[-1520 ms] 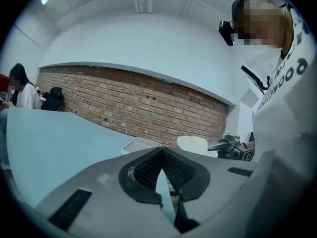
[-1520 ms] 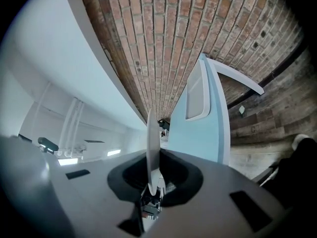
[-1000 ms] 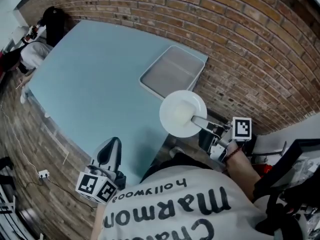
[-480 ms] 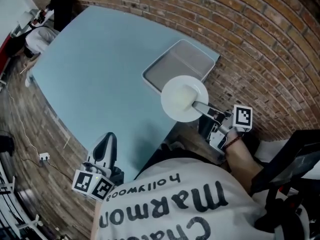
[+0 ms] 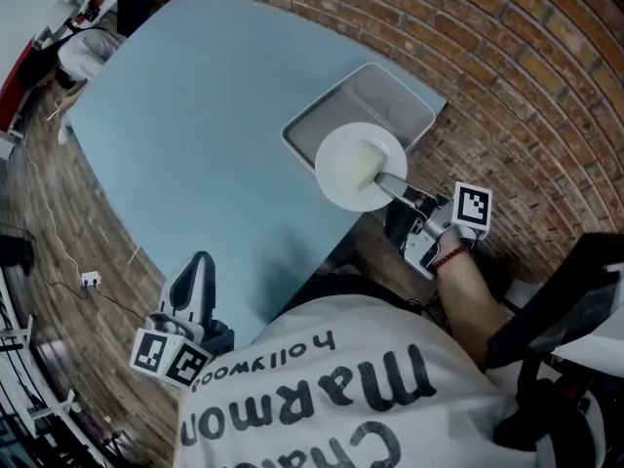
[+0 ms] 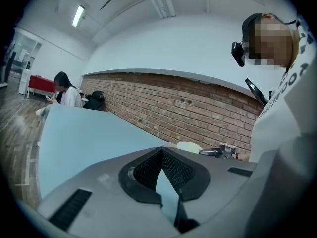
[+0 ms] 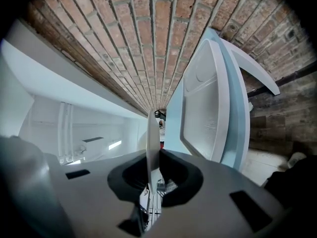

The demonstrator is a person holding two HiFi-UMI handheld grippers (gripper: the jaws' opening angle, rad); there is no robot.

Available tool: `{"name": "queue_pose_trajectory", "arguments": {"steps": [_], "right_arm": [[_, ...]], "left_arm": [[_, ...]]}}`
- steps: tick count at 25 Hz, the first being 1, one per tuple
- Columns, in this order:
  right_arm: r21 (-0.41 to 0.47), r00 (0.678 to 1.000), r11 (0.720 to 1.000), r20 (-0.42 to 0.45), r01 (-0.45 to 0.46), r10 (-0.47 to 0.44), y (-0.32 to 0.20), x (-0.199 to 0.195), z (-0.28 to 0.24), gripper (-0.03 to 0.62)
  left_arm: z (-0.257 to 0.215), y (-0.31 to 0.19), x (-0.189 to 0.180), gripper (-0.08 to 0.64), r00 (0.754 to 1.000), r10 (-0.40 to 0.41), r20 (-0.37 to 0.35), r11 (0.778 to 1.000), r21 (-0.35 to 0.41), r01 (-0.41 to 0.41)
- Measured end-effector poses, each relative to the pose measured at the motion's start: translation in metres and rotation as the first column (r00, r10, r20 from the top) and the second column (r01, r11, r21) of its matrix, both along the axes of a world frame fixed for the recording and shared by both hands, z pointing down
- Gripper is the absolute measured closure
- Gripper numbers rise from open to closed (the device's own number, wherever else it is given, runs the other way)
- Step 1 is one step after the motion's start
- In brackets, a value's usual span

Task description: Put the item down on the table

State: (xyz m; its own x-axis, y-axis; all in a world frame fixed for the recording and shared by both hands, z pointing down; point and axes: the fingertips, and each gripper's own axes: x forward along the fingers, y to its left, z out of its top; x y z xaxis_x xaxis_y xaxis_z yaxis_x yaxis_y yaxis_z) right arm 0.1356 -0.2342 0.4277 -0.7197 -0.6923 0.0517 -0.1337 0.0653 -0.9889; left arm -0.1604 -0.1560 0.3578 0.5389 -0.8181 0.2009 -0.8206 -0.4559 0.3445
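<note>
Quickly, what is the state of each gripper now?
Left gripper: closed, empty.
Right gripper: closed on the white plate.

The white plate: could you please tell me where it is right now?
In the head view the white plate is right of centre, held by its rim in the right gripper, overlapping the near end of the grey tray.

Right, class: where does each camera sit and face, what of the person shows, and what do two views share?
Head view: on the head, steeply down at the table; shirt, right forearm.
Left gripper view: on the shut left gripper, level over the table to the brick wall; shirt.
Right gripper view: on the right gripper, rolled sideways, along its plate to the tray; body unclear.
Shared: plate, all three.
</note>
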Motion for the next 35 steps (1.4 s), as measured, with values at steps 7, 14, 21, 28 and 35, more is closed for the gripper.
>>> {"name": "queue_pose_trajectory", "arguments": {"steps": [7, 14, 21, 28, 35], "right_arm": [[-0.04, 0.997, 0.998, -0.053, 0.047, -0.049, -0.029, 0.0, 0.017, 0.563], [-0.072, 0.993, 0.993, -0.063, 0.093, -0.098, -0.051, -0.003, 0.028, 0.563], [-0.123, 0.983, 0.986, -0.128, 0.115, -0.13, -0.07, 0.001, 0.043, 0.563], [-0.149, 0.977, 0.982, -0.166, 0.113, -0.138, -0.09, -0.001, 0.053, 0.563], [-0.176, 0.95, 0.975, -0.258, 0.134, -0.177, -0.097, -0.005, 0.063, 0.563]], "left_arm": [[-0.001, -0.004, 0.011, 0.554, 0.998, -0.057, -0.004, 0.998, -0.008, 0.057], [0.003, -0.008, 0.014, 0.554, 0.993, -0.114, -0.007, 0.993, -0.013, 0.114], [0.009, -0.014, 0.012, 0.554, 0.987, -0.162, -0.009, 0.986, -0.035, 0.162], [0.012, -0.013, 0.008, 0.554, 0.981, -0.192, 0.003, 0.98, -0.053, 0.192], [0.018, -0.012, 0.01, 0.554, 0.978, -0.207, 0.01, 0.976, -0.067, 0.207]]}}
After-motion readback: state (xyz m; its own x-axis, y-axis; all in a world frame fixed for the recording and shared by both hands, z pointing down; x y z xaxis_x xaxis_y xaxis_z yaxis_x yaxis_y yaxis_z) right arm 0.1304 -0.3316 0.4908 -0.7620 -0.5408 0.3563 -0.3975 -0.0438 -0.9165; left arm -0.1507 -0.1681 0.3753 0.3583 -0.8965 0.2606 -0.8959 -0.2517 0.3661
